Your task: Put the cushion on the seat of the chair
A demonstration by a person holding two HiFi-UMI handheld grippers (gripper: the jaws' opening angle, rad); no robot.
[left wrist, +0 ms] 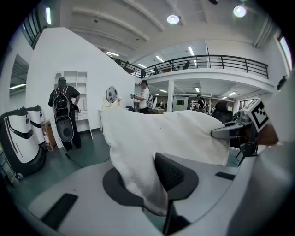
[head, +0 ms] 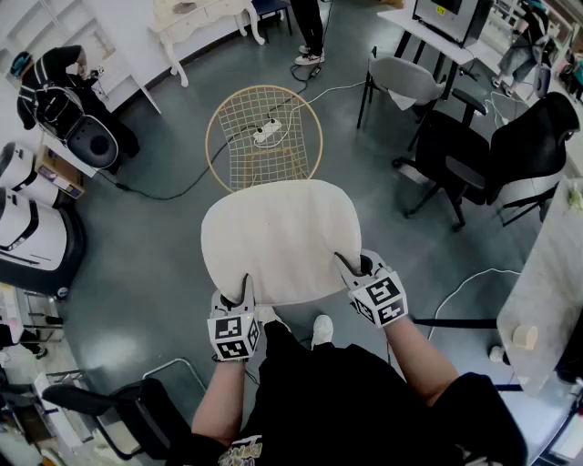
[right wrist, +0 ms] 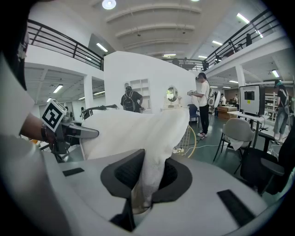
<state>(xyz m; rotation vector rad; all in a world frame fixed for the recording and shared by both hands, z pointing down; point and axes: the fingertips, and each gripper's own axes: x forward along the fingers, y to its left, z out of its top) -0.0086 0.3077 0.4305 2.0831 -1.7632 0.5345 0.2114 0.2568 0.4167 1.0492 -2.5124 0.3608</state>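
Observation:
A cream, rounded cushion (head: 281, 238) hangs flat in the air in front of me, held by both grippers at its near edge. My left gripper (head: 244, 293) is shut on its near left corner, and the fabric (left wrist: 143, 156) is pinched between the jaws. My right gripper (head: 355, 270) is shut on the near right corner, with cloth (right wrist: 154, 152) squeezed between its dark pads. Beyond the cushion stands the chair (head: 264, 136), a round wire-mesh seat with a light wooden rim; the cushion's far edge overlaps its near side in the head view.
A power strip (head: 268, 132) and cables lie on the floor under the chair. Black office chairs (head: 510, 159) and a grey chair (head: 405, 80) stand right. White machines (head: 36, 227) line the left. People stand at the back left (head: 55, 86) and far end (head: 310, 27).

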